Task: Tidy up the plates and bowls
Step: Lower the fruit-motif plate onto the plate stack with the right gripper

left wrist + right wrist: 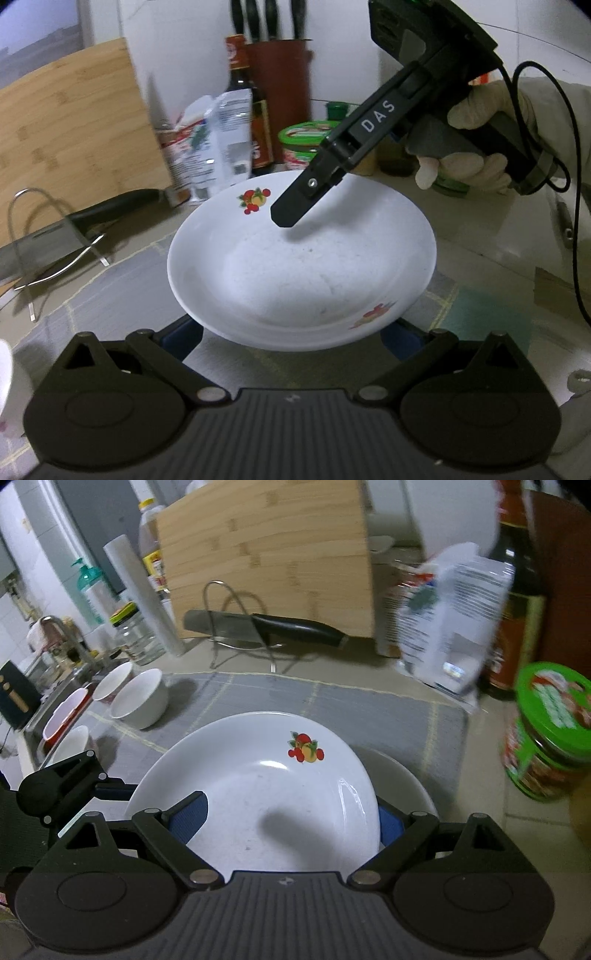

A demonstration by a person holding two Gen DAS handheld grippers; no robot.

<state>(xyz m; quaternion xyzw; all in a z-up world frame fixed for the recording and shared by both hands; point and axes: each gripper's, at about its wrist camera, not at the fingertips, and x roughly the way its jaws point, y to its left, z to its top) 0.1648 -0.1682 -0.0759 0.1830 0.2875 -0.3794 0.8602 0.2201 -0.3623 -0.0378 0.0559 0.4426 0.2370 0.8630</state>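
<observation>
A white plate (295,266) with fruit decals sits tilted above the grey mat (110,288), its near rim wedged between the blue pads (184,339) of my left gripper (291,332), which is shut on it. In the right wrist view the same plate (258,775) overlaps a second white plate (406,786) lying on the mat. My right gripper (284,218), held by a gloved hand (476,110), hovers over the plate's far rim and casts a shadow into it. Its jaws (288,819) stand wide, pressing nothing. The left gripper (110,792) shows at the plate's left edge.
Two white bowls (140,701) (112,681) stand on the mat's left part, with more bowls (64,716) by the sink. A knife on a wire rack (280,627) and a bamboo board (266,554) are behind. Packets (450,620), a sauce bottle (517,590) and a green-lidded jar (546,738) crowd the right.
</observation>
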